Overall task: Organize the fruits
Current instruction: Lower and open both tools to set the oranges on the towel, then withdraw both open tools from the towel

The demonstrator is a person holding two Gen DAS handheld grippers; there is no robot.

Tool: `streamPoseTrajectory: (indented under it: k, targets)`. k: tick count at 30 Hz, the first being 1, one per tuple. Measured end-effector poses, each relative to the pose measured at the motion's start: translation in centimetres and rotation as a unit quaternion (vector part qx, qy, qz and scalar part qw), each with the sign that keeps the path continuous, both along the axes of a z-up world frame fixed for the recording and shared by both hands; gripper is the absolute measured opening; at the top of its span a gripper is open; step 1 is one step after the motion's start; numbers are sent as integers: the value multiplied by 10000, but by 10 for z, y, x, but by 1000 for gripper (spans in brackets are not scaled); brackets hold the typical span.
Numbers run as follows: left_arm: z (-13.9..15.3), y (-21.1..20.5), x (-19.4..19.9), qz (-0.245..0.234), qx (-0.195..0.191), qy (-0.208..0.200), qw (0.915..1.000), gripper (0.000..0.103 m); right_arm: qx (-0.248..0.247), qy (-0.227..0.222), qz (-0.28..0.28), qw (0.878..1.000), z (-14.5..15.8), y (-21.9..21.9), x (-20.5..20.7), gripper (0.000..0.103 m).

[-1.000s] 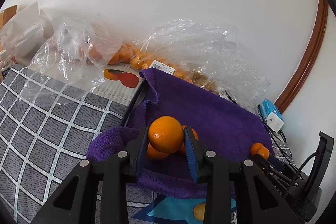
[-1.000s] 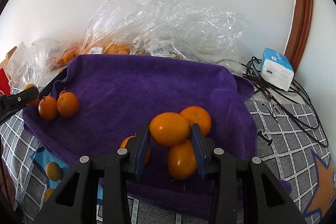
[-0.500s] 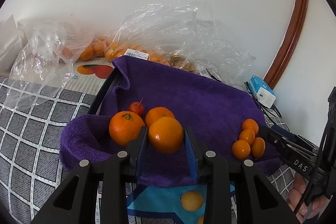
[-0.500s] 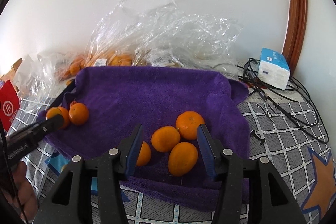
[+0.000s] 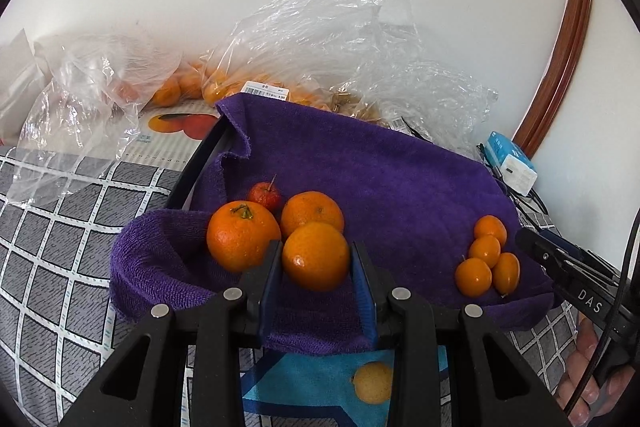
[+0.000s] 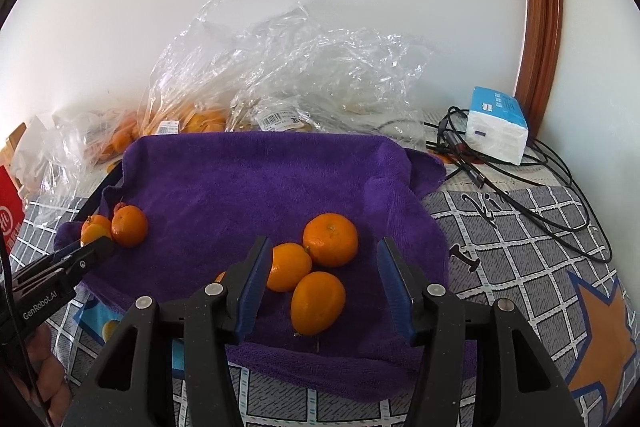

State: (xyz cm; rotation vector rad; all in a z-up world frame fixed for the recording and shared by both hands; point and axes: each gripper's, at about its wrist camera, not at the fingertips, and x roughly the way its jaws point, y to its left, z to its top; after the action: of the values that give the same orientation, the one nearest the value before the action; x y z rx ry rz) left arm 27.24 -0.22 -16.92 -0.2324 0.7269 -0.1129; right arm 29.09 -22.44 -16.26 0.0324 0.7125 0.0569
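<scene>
Left fingers clenched on orange, right fingers released above towel edge.

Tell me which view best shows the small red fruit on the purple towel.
The left wrist view. There the small red fruit sits in plain sight with its stem up, behind the two oranges at the left end of the purple towel. In the right wrist view it cannot be made out; only those oranges show there.
</scene>
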Motion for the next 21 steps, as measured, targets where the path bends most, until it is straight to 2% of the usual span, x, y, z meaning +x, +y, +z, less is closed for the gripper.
streamPoseTrajectory:
  k: [7, 9, 13, 21]
  targets:
    - [3, -1, -3, -4, 76, -75, 9999, 40, -191, -22, 60, 9998, -7, 8, 1, 54]
    - [8, 1, -7, 48, 83, -215, 9997, 49, -152, -22, 64, 9999, -6, 7, 0, 54]
    - [23, 5, -18, 142, 86, -596, 9981, 56, -132, -71, 3, 9999, 0, 7, -5, 54]
    - [48, 11, -30, 247, 44, -843, 9961, 61, 102, 29, -136, 9999, 8, 1, -38, 54]
